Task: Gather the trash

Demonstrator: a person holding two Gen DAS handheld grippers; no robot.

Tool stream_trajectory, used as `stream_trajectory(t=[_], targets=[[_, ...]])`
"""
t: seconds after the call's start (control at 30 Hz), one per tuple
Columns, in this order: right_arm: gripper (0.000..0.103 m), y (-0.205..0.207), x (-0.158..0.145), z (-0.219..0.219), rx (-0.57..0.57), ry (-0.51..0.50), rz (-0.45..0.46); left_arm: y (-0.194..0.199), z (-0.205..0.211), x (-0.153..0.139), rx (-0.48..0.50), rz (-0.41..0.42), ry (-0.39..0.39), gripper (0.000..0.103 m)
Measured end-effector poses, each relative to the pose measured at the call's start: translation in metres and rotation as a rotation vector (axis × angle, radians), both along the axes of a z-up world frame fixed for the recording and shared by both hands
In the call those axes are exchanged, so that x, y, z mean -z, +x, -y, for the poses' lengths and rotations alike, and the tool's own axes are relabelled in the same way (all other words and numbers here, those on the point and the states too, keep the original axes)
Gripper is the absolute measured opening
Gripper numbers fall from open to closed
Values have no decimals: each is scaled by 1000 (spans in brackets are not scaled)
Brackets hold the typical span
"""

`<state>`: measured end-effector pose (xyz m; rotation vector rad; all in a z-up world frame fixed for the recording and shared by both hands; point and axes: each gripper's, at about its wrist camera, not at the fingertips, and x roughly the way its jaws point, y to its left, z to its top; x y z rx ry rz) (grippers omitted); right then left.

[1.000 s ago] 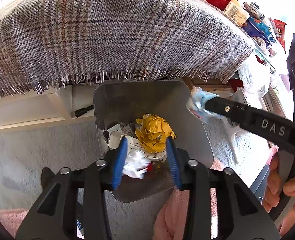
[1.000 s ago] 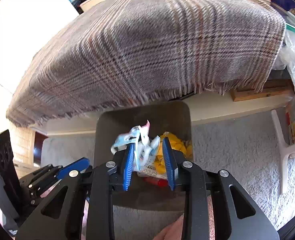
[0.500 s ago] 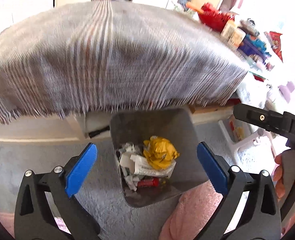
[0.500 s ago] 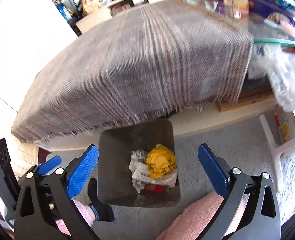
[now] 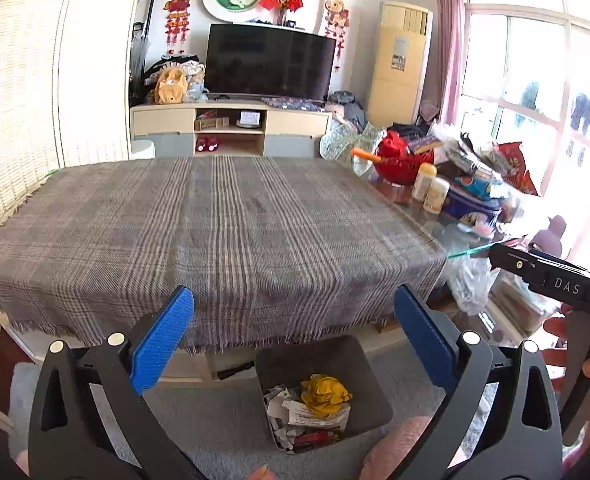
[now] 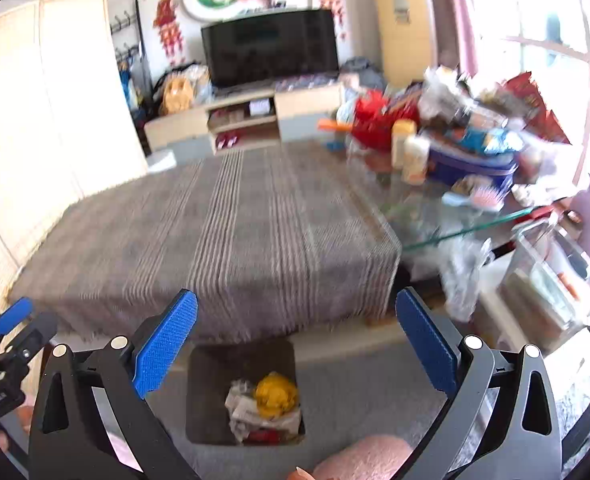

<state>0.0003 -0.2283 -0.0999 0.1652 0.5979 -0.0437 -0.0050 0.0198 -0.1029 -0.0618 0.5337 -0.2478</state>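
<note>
Both grippers are hanging spread wide & empty: left gripper, right gripper, nothing lying betw. the blue pads. Below them the grey bin is sitting on the carpet at the table's near edge, holding the trash – a yellow wad, white scraps, a red bit. The plaid cloth beyond is showing bare, so collection is looking near done; clutter on the glass end, far right, may not count. Vs. a sec ago: each gripper was pinching a wrapper over the bin; both are now let go, and the views are looking up toward the TV.
</note>
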Motion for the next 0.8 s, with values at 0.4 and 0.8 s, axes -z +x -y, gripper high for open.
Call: stream_trajectory(t=[0.4,0.8], targets=[[100,-52,-69,5,51,-100,220,-41,-11,-65,-25,90,17,95],[100,-66,-80,-5,51,-152,250,-56,-4,-80,-19,155,48,95]])
